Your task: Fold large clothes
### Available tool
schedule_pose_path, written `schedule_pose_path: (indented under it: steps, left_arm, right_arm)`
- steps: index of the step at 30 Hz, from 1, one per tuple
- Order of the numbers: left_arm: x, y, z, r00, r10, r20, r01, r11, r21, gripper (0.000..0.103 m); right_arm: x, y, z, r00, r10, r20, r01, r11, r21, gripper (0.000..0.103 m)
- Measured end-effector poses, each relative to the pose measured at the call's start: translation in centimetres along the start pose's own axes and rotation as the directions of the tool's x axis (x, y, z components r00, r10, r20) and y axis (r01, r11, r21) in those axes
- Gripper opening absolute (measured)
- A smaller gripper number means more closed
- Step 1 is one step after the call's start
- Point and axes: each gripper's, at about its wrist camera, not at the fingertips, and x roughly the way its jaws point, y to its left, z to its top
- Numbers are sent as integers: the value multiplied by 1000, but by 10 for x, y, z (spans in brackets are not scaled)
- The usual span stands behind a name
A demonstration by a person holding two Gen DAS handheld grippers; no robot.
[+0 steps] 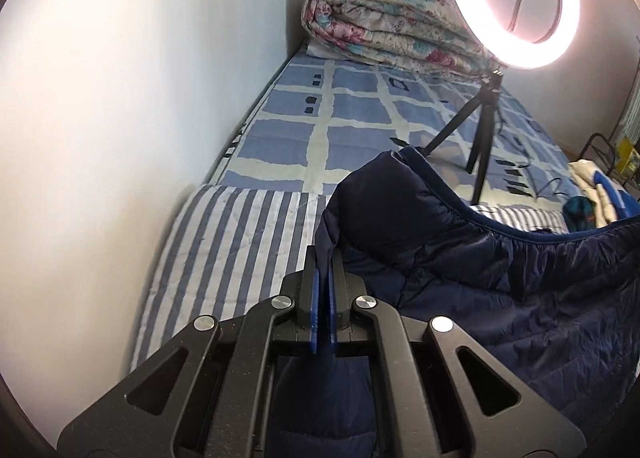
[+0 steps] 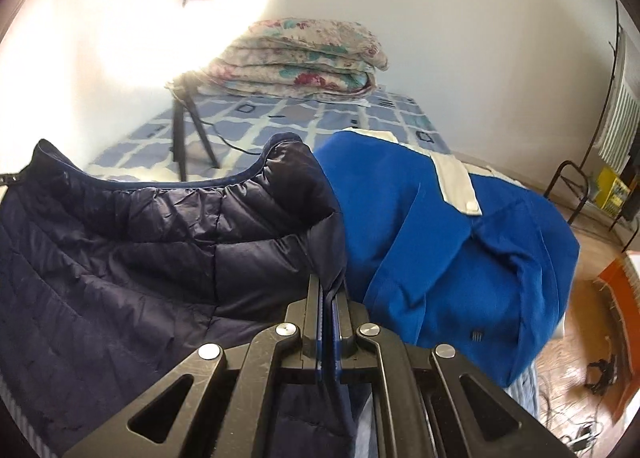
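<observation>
Your left gripper (image 1: 324, 258) is clenched on the edge of the navy quilted puffer jacket (image 1: 460, 258), its blue pads pressed together with a thin fold of the fabric between them. Your right gripper (image 2: 329, 290) is likewise clamped on the opposite edge of the same jacket (image 2: 160, 238). The jacket is held up between the two grippers above the blue-and-white striped mat (image 1: 240, 242), its piped edge sagging in a curve from one gripper to the other; its long axis runs across you, 9 to 3 o'clock, with the piped edge uppermost and facing 12 o'clock and the quilted body falling toward 6. In the right wrist view, a bright blue garment with white panels (image 2: 460, 226) sits just beside the jacket at 3 o'clock; whether the two touch cannot be told. Beyond the jacket at 12 o'clock the blue checked bedsheet (image 1: 352, 130) runs to the far wall, where a folded floral quilt (image 1: 384, 30) rests. A lit ring lamp (image 1: 512, 2) on a black tripod (image 1: 476, 130) stands on the sheet, at 1 o'clock in the left wrist view and 11 o'clock in the right. A wooden floor (image 2: 568, 358) shows at 4 o'clock in the right wrist view.
</observation>
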Motion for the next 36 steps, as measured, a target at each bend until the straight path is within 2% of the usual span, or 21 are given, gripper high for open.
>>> schedule_pose_path:
  steps: [4,9,11,13,15,16,17,19,22,24,25,26,28,30,32,33,36]
  left_arm:
    - [33,1,-2,999,35,-26,-36,999,-14,1]
    - [70,2,-16,994,84,-76,-85,996,-16,2]
    - [80,1,-21,991,92,-98,-95,995,-21,5]
    - [79,1,-22,989,103,-108,-107,994,-37,15]
    - [66,0,-21,992,97,-78,-101,994,-45,22]
    - [59,-2,-20,993,103,-65,-105,994,-38,22]
    - [46,-9,-19,994,104,-39,-105,994,-12,23]
    - [19,-25,-21,997,70,-9,-70,997,43,23]
    - [-26,-55,-38,999,-42,21,40,993,112,24]
    - [-54,-80,-57,995,-89,41,82,983,162,32]
    - [-65,-96,-71,992,-120,32,112,975,191,34]
    - [-69,-107,-79,991,-136,17,129,970,205,34]
    - [-76,-137,-101,981,-195,-18,194,952,238,34]
    - [-73,-165,-116,983,-181,-29,182,937,299,34]
    - [-59,-191,-122,986,-163,-46,169,926,338,34]
    - [-47,-205,-123,989,-140,-50,148,921,359,34]
    - [-12,-223,-121,995,-65,-77,89,929,360,34]
  right_arm:
    - [24,6,-1,998,-62,-18,62,997,-34,0]
    - [43,14,-8,994,-103,-39,100,992,-73,0]
    - [46,21,-9,991,-129,-44,124,987,-103,1]
    - [44,23,-8,991,-126,-53,120,988,-101,2]
    - [37,22,-6,989,-141,-44,136,986,-97,9]
    - [30,21,-5,990,-136,-33,133,987,-90,18]
    - [22,19,-5,993,-117,-23,115,990,-80,26]
    - [3,16,-6,994,-106,-1,105,992,-64,35]
    - [-29,7,-18,999,-41,12,41,999,4,36]
    - [-57,2,-33,1000,14,27,-15,998,63,43]
    - [-74,-2,-46,998,53,35,-57,992,108,52]
    - [-88,-5,-58,995,86,41,-91,986,143,55]
    - [-108,-6,-80,993,113,23,-116,976,182,55]
    - [-128,-5,-108,995,102,-1,-99,973,208,55]
    - [-136,-7,-127,995,87,-39,-75,966,249,65]
    - [-140,-9,-139,994,92,-58,-72,956,284,66]
    - [-149,-14,-166,987,129,-95,-84,921,381,66]
